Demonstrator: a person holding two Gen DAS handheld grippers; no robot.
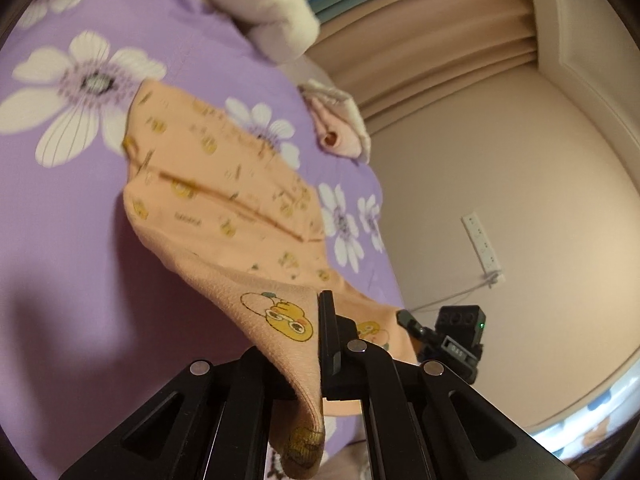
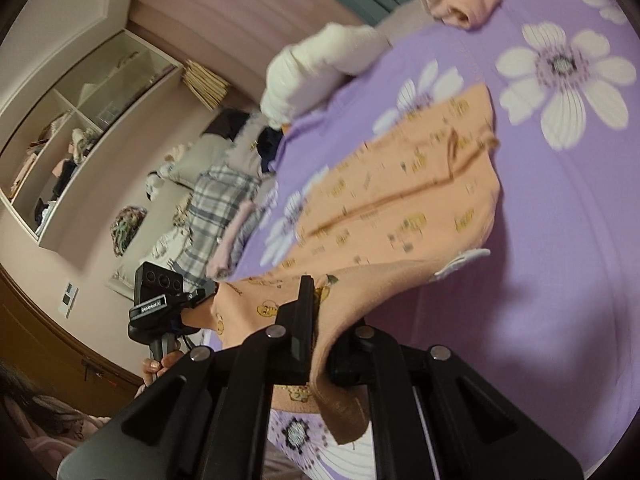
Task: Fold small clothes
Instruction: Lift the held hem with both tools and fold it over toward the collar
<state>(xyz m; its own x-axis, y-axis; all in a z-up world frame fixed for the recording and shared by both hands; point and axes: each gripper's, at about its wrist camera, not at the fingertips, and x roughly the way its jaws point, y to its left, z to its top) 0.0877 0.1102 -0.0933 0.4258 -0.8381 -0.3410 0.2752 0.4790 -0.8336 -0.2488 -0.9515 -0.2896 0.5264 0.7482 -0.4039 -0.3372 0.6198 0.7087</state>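
Now both tools are pinched onto the near edge of the orange garment [image 1: 224, 200], a small printed piece with cartoon ducks. The left tool [image 1: 322, 344] has its jaws pressed together on one corner of the hem, cloth trailing down between the linkage arms; the right tool [image 2: 314, 332] is likewise clamped on the other corner, and it also shows at the edge of the left wrist view. The near hem hangs clear of the purple floral bedspread [image 1: 80, 240], while the far part of the garment lies flat on it.

This looks like the start of a fold: the gripped edge is raised, ready to be carried over the rest. The next move, I judge, calls for bringing both corners forward together, keeping them level and taut so the cloth doubles evenly, then laying the edge down on the far portion before letting go. Folded cream and pink clothes [image 1: 340, 128] sit farther off on the bed, well apart.
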